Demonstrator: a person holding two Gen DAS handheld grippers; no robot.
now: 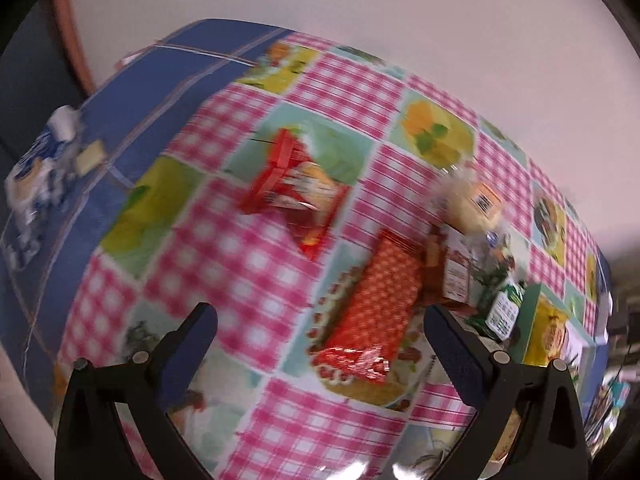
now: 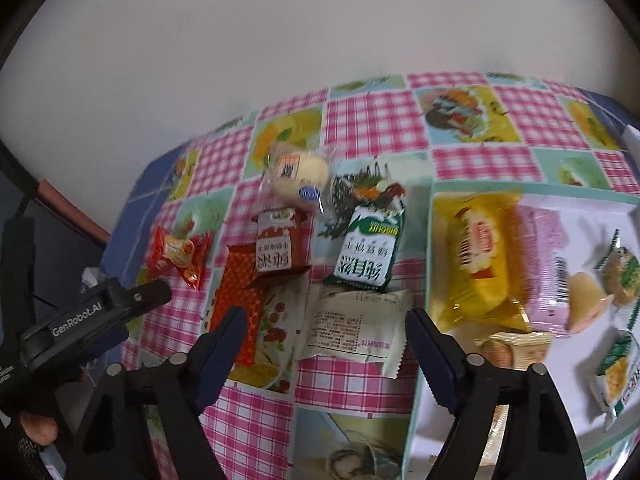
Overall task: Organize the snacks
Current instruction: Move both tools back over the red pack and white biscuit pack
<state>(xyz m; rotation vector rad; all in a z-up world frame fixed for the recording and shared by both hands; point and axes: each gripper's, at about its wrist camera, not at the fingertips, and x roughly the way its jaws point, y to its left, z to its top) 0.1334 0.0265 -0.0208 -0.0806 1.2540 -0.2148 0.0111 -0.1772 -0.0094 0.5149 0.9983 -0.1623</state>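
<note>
Snack packets lie on a pink checked tablecloth. In the right wrist view my right gripper is open and empty, just above a cream packet. Beyond it lie a green biscuit packet, a brown packet, an orange checked packet, a red packet and a round bun. A white tray at the right holds a yellow packet, a pink packet and other snacks. In the blurred left wrist view my left gripper is open and empty over the orange checked packet.
The left gripper body shows at the left of the right wrist view. A blue and white bag lies on the blue cloth at the table's far left. A plain wall stands behind the table.
</note>
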